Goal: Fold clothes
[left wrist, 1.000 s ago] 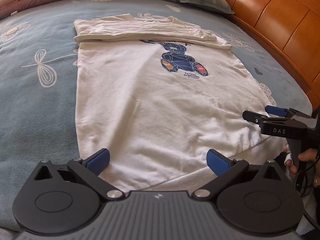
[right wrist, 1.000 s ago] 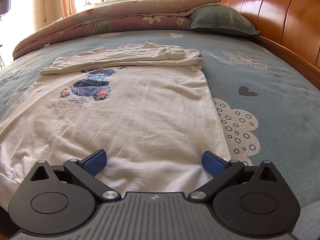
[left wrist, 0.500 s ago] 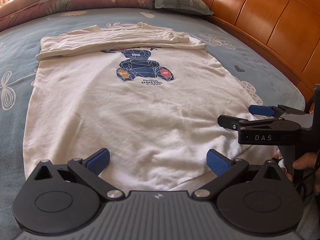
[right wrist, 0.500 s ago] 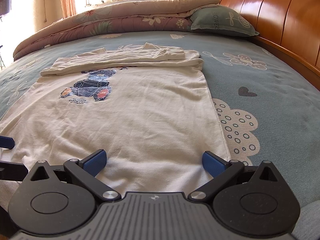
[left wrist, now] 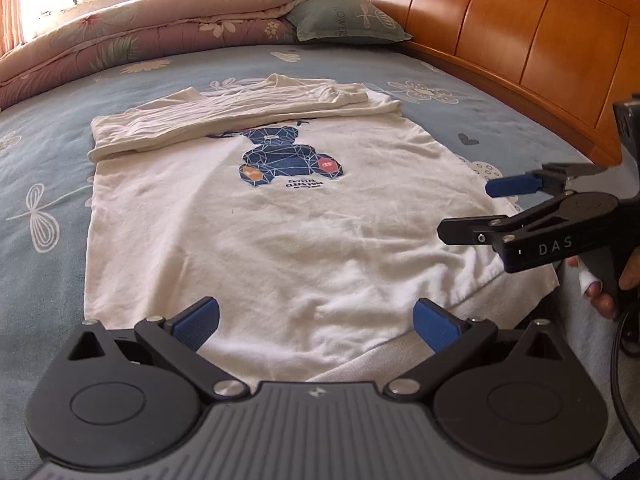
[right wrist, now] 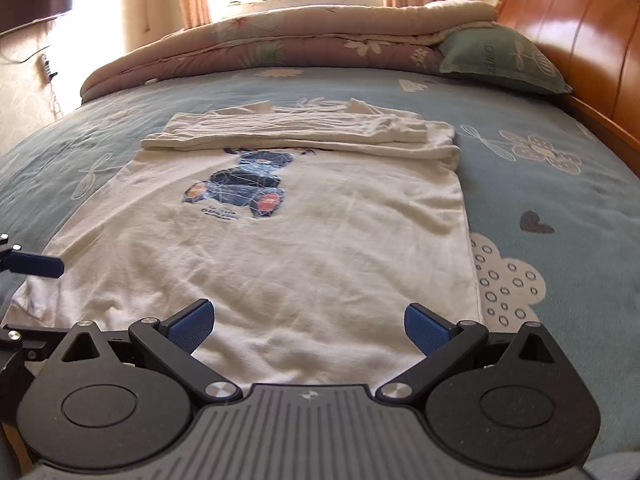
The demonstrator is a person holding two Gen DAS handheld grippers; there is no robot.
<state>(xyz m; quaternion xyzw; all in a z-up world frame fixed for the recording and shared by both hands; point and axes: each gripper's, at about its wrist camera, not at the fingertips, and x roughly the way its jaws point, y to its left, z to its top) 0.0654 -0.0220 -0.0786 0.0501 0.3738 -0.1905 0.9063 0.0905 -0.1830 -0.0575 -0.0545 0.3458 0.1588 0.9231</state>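
A cream T-shirt (left wrist: 280,232) with a dark blue bear print (left wrist: 286,156) lies flat on the bed, its top part with the sleeves folded down in a band (left wrist: 240,112) across the chest. My left gripper (left wrist: 316,322) is open just above the shirt's near hem. The right gripper (left wrist: 480,212) shows at the right of the left wrist view, open over the hem's right corner, a hand (left wrist: 600,292) on its handle. In the right wrist view the same shirt (right wrist: 280,256) fills the middle, and my right gripper (right wrist: 306,328) hovers open over the hem.
The blue patterned bedsheet (left wrist: 48,208) surrounds the shirt. A rolled floral quilt (right wrist: 280,44) and a green pillow (right wrist: 500,60) lie at the far end. A wooden headboard (left wrist: 520,48) runs along the right side. The left gripper's blue pad (right wrist: 34,265) shows at the left edge.
Both grippers have risen and tilted up, so more of the quilt and window shows. The left gripper has swung right to face the shirt squarely. Both stay open.
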